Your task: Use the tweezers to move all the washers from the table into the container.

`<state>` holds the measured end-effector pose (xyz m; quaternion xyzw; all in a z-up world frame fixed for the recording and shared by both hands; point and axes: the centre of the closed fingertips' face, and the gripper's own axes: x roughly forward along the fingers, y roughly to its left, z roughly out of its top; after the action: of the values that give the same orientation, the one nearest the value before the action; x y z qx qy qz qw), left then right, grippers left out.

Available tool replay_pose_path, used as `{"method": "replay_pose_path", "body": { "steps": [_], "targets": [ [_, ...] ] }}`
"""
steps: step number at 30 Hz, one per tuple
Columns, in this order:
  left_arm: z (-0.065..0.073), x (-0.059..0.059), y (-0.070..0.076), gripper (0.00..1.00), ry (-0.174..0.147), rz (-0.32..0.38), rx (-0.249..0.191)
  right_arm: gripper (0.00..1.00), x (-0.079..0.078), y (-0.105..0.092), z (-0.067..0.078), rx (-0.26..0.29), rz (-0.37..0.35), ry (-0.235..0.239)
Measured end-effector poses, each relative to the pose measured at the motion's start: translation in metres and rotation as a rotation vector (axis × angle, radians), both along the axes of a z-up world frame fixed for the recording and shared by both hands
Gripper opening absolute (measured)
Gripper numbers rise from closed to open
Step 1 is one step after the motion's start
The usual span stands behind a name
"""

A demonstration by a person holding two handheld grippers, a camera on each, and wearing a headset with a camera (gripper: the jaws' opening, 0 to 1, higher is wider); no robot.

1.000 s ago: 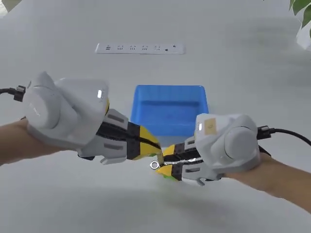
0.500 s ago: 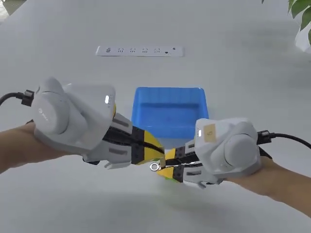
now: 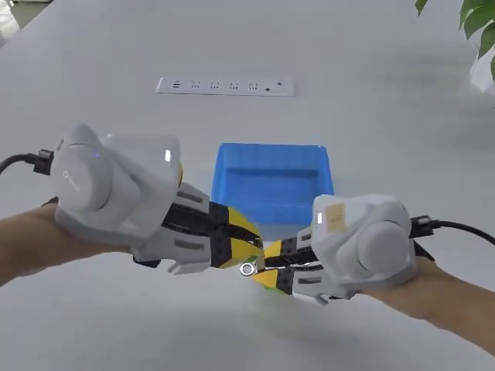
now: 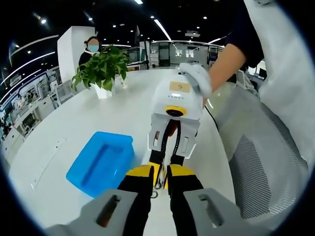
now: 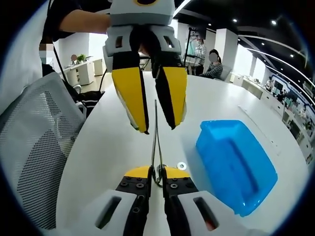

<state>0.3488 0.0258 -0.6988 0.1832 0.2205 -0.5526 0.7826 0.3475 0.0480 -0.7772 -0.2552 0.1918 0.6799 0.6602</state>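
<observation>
I see the two grippers meeting nose to nose in the lower middle of the head view, crowding the spot I care about. The left gripper (image 3: 249,244) has its yellow jaws apart, while the right gripper (image 5: 156,173) is clamped on the rear of the tweezers (image 5: 156,137), whose thin arms run up into the gap between the left jaws. One washer (image 3: 247,269) lies on the table (image 3: 387,100) just under the left jaw tips, near the lower edge of the blue container (image 3: 272,182) but outside it. A power strip (image 3: 224,86) sits well above the container, and plant leaves (image 3: 476,23) hang in the upper right corner. Open white tabletop spreads around the container. In the right gripper view the table's rim curves down the left side, and a mesh chair (image 5: 34,147) stands just beside it, with ceiling lights (image 5: 288,42) at the upper right.
</observation>
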Motion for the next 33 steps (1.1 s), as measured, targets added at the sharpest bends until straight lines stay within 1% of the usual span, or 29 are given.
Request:
{"method": "replay_pose_path", "body": {
  "steps": [1, 3, 5, 6, 8, 9, 10, 11, 12, 13, 14, 15, 17, 18, 20, 22, 23, 25, 26, 27, 28, 29, 30, 32, 33],
  "targets": [
    [0.000, 0.002, 0.002, 0.19, -0.012, 0.006, 0.010, 0.09, 0.000, 0.000, 0.001, 0.001, -0.001, -0.002],
    [-0.001, 0.000, 0.002, 0.21, -0.009, 0.003, 0.011, 0.09, 0.000, 0.000, 0.001, -0.001, -0.001, -0.004],
    [0.000, -0.001, 0.004, 0.25, -0.020, 0.007, 0.019, 0.09, 0.000, -0.001, 0.003, 0.001, -0.006, -0.001],
    [0.000, -0.001, 0.004, 0.28, -0.020, 0.009, 0.020, 0.09, 0.001, -0.001, 0.004, 0.004, -0.010, 0.001],
    [0.002, -0.003, 0.004, 0.39, -0.013, 0.026, 0.002, 0.09, 0.001, 0.000, 0.009, 0.012, -0.022, 0.008],
    [0.002, -0.004, 0.005, 0.46, 0.010, 0.056, -0.013, 0.09, 0.001, 0.000, 0.011, 0.015, -0.024, 0.006],
    [0.001, -0.005, 0.007, 0.55, 0.012, 0.061, -0.008, 0.09, 0.000, 0.000, 0.012, 0.015, -0.023, 0.003],
    [0.001, -0.006, 0.009, 0.59, -0.006, 0.069, -0.006, 0.09, -0.001, 0.000, 0.015, 0.014, -0.019, -0.003],
    [0.001, -0.005, 0.011, 0.61, -0.027, 0.077, -0.001, 0.09, -0.001, 0.000, 0.018, 0.017, -0.014, -0.010],
    [0.000, -0.007, 0.014, 0.61, -0.020, 0.083, -0.002, 0.09, -0.002, 0.000, 0.022, 0.019, -0.009, -0.017],
    [0.000, -0.008, 0.015, 0.63, -0.015, 0.094, -0.007, 0.09, -0.003, 0.000, 0.024, 0.018, -0.005, -0.023],
    [0.000, -0.009, 0.018, 0.67, -0.020, 0.110, -0.012, 0.09, -0.003, 0.000, 0.027, 0.017, 0.002, -0.032],
    [0.003, -0.007, 0.021, 0.74, -0.047, 0.133, -0.021, 0.09, -0.003, 0.000, 0.032, 0.020, 0.006, -0.039],
    [0.006, -0.008, 0.023, 0.77, -0.049, 0.151, -0.036, 0.09, -0.003, 0.000, 0.034, 0.021, 0.008, -0.040],
    [0.012, -0.008, 0.025, 0.79, -0.041, 0.180, -0.077, 0.09, -0.002, 0.000, 0.040, 0.025, 0.011, -0.048],
    [0.015, -0.009, 0.028, 0.83, -0.048, 0.200, -0.090, 0.09, -0.001, 0.001, 0.047, 0.032, 0.015, -0.053],
    [0.016, -0.008, 0.031, 0.85, -0.060, 0.216, -0.091, 0.09, 0.001, 0.001, 0.052, 0.034, 0.017, -0.059],
    [0.017, -0.007, 0.037, 0.89, -0.070, 0.238, -0.101, 0.09, 0.004, 0.001, 0.058, 0.042, 0.016, -0.068],
    [0.017, -0.007, 0.039, 0.91, -0.071, 0.243, -0.103, 0.09, 0.009, 0.001, 0.065, 0.054, 0.006, -0.080],
    [0.018, -0.006, 0.043, 0.93, -0.076, 0.263, -0.109, 0.09, 0.012, 0.002, 0.071, 0.068, -0.002, -0.078],
    [0.018, -0.005, 0.046, 0.96, -0.083, 0.276, -0.110, 0.09, 0.017, 0.002, 0.078, 0.076, -0.006, -0.094],
    [0.020, -0.002, 0.051, 0.99, -0.096, 0.305, -0.118, 0.09, 0.022, 0.001, 0.083, 0.079, -0.009, -0.112],
    [0.020, -0.002, 0.054, 0.99, -0.098, 0.317, -0.119, 0.09, 0.027, 0.000, 0.089, 0.084, -0.012, -0.115],
    [0.021, -0.004, 0.057, 1.00, -0.089, 0.322, -0.136, 0.09, 0.038, 0.000, 0.100, 0.102, -0.027, -0.124],
    [0.021, -0.005, 0.059, 1.00, -0.089, 0.326, -0.140, 0.09, 0.042, -0.001, 0.104, 0.103, -0.030, -0.128]
  ]
}}
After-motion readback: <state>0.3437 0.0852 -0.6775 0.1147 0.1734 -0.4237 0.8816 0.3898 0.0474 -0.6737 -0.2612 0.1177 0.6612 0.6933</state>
